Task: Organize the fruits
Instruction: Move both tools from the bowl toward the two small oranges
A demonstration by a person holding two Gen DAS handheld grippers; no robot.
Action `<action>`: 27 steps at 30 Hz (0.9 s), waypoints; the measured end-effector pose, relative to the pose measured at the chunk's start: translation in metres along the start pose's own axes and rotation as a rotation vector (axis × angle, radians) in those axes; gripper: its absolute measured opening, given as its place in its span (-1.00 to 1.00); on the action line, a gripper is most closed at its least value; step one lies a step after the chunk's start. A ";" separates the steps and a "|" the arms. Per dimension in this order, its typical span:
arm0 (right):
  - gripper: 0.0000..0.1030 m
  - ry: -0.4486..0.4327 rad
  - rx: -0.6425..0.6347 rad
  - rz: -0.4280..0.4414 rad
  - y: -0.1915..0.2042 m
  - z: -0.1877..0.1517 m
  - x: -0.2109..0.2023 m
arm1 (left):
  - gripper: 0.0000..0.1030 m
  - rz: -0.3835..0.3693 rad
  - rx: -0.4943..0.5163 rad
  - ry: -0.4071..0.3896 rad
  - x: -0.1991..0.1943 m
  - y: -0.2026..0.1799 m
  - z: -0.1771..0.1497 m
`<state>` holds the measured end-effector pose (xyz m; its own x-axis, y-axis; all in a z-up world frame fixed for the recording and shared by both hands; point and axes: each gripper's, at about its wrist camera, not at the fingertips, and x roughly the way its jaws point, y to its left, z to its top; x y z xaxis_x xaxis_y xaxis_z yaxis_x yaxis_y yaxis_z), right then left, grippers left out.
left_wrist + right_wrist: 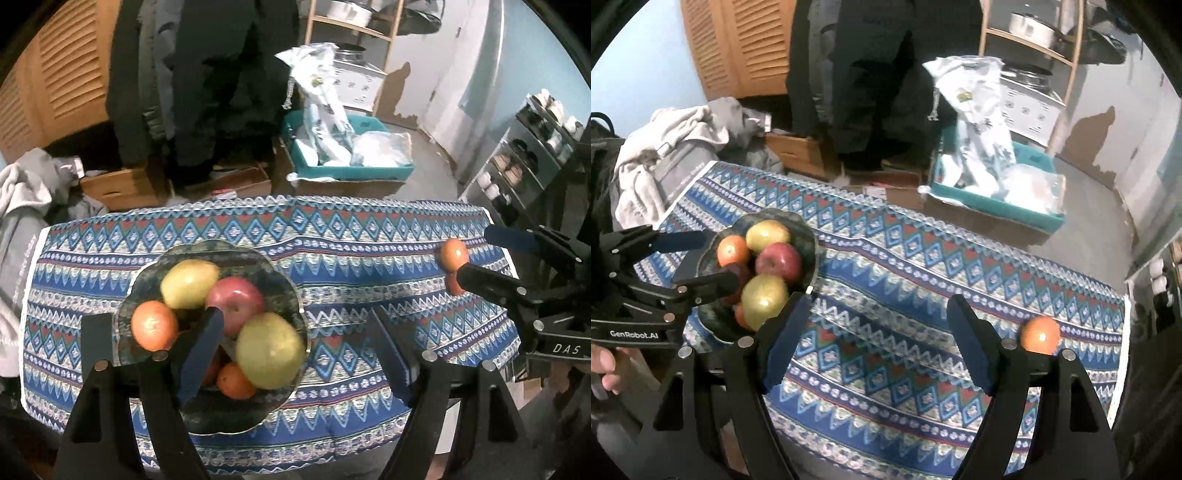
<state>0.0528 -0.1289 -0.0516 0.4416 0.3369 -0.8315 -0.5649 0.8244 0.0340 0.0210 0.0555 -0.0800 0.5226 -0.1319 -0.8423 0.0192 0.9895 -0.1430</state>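
The room was cluttered: louvred wooden doors, dark coats on a rail, cardboard boxes and a teal plastic crate (pixel 351 162) on the floor beyond a tabletop (pixel 923 280) draped in a blue zigzag-patterned cloth.

The right gripper (pixel 879 350) had its jaws wide apart, holding nothing, over bare cloth. Just beside its right finger lay the loose round orange fruit (pixel 1041 335), well apart from the dark scalloped glass bowl (pixel 809 236). In the left wrist view a second small orange shape showed just below that fruit, partly hidden by the right gripper's finger; I could not tell whether it was another fruit.

The left gripper (pixel 295 350) also stood with jaws apart and empty, one finger over the bowl. The bowl already held two yellow-green apples (pixel 269 350), a red apple (pixel 234 302) and at least two oranges (pixel 154 325), heaped close.

The loose orange fruit was probably light, firm and smooth-skinned, and being round it would likely roll on the cloth if nudged. Gripping across its widest middle, with moderate squeeze, seemed soundest.

Nothing lay between that fruit and the bowl except open cloth. The risks were the table's edge near the fruit, the crowded heap letting a new piece slide off, and the left gripper occupying the space over the bowl.
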 end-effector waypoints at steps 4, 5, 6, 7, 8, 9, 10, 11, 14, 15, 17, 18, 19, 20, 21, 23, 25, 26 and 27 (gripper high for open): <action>0.54 0.008 0.031 -0.012 -0.018 -0.010 -0.001 | 0.57 -0.006 0.031 0.007 0.005 -0.017 0.003; 0.54 0.011 0.037 -0.015 -0.022 -0.013 -0.001 | 0.57 -0.006 0.042 0.007 0.007 -0.022 0.004; 0.54 0.014 0.048 -0.021 -0.028 -0.016 -0.001 | 0.57 -0.007 0.049 0.008 0.008 -0.027 0.005; 0.54 0.016 0.057 -0.025 -0.032 -0.019 -0.001 | 0.57 -0.009 0.054 0.010 0.009 -0.030 0.005; 0.54 0.017 0.066 -0.028 -0.037 -0.021 -0.002 | 0.57 -0.013 0.060 0.012 0.010 -0.033 0.005; 0.54 0.019 0.075 -0.032 -0.042 -0.024 -0.002 | 0.57 -0.018 0.069 0.015 0.012 -0.038 0.006; 0.54 0.021 0.085 -0.036 -0.047 -0.026 -0.003 | 0.57 -0.020 0.074 0.017 0.013 -0.041 0.007; 0.54 0.023 0.094 -0.039 -0.052 -0.029 -0.004 | 0.58 -0.021 0.079 0.021 0.014 -0.044 0.007; 0.55 0.026 0.119 -0.047 -0.066 -0.037 -0.006 | 0.59 -0.028 0.096 0.034 0.020 -0.055 0.008; 0.55 0.030 0.128 -0.050 -0.070 -0.039 -0.006 | 0.60 -0.029 0.103 0.039 0.022 -0.060 0.008; 0.56 0.037 0.146 -0.054 -0.079 -0.045 -0.006 | 0.61 -0.031 0.113 0.046 0.025 -0.066 0.008; 0.56 0.039 0.154 -0.056 -0.083 -0.047 -0.006 | 0.63 -0.030 0.120 0.052 0.028 -0.070 0.008; 0.57 0.042 0.161 -0.060 -0.088 -0.050 -0.007 | 0.67 -0.030 0.124 0.055 0.030 -0.073 0.008; 0.57 0.045 0.167 -0.063 -0.091 -0.052 -0.007 | 0.67 -0.030 0.130 0.058 0.032 -0.077 0.008; 0.57 0.047 0.173 -0.069 -0.096 -0.055 -0.008 | 0.67 -0.029 0.137 0.062 0.035 -0.081 0.008; 0.57 0.047 0.182 -0.081 -0.103 -0.059 -0.009 | 0.68 -0.027 0.150 0.071 0.040 -0.087 0.010; 0.58 0.050 0.190 -0.100 -0.112 -0.064 -0.010 | 0.68 -0.025 0.166 0.087 0.047 -0.094 0.010; 0.58 0.051 0.194 -0.107 -0.116 -0.066 -0.011 | 0.68 -0.020 0.173 0.094 0.051 -0.098 0.010; 0.59 0.054 0.201 -0.116 -0.123 -0.069 -0.011 | 0.68 -0.016 0.180 0.101 0.055 -0.101 0.010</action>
<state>0.0693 -0.2650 -0.0848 0.4547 0.2146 -0.8644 -0.3599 0.9320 0.0420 0.0562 -0.0513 -0.1065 0.4334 -0.1443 -0.8896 0.1841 0.9805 -0.0694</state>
